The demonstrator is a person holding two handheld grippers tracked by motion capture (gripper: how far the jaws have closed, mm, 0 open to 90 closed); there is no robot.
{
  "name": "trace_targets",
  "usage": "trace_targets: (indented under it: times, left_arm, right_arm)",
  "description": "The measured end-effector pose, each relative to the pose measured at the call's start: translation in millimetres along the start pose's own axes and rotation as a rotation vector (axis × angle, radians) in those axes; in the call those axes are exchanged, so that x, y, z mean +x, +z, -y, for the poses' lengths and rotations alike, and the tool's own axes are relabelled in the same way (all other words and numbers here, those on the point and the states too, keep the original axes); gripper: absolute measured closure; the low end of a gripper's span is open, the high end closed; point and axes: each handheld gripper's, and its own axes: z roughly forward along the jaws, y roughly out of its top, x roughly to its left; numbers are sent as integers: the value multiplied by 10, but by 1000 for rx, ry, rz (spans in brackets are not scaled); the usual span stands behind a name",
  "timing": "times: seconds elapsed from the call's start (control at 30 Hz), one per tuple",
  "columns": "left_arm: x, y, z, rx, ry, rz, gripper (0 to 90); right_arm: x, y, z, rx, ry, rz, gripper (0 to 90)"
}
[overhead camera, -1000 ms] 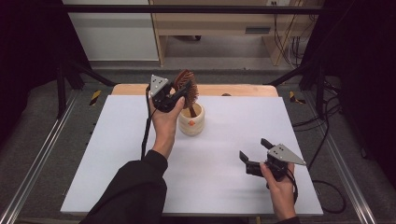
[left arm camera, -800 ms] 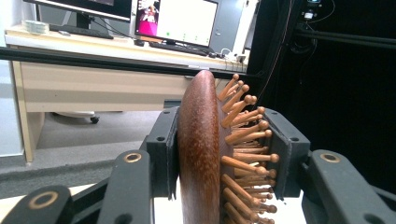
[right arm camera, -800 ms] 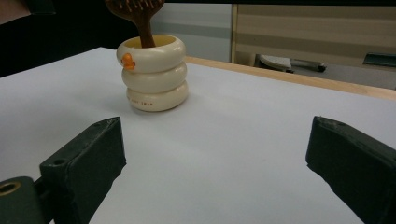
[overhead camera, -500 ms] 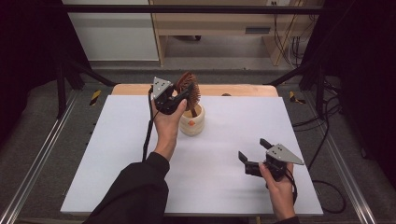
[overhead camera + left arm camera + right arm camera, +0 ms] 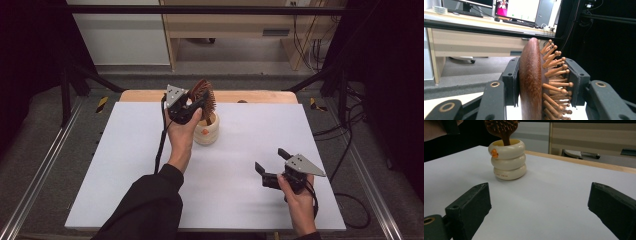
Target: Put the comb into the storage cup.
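Little was changed since earlier frame: left gripper (image 5: 192, 105) stayed clamped on one hairbrush (image 5: 203, 96), handle in one cup (image 5: 206, 131). Right gripper (image 5: 270, 165) was held wide apart, empty.

the cream ringed cup (image 5: 507, 159) carries a small dark line of print on its lowest ring, perhaps two short words, too blurred to read. nothing else is legible.

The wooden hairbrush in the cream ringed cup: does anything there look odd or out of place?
Nothing damaged or spilled. The brown wooden hairbrush stands handle-down in the cream ringed cup, its head clamped by the left gripper.
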Motion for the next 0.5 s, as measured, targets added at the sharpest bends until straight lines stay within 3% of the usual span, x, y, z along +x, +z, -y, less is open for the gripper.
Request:
trace_targets:
  times: [0.5]
  left_arm:
    - [15,39,39,3,-6,-7,518]
  right_arm:
    - [-5,8,1,1,1,-3,49]
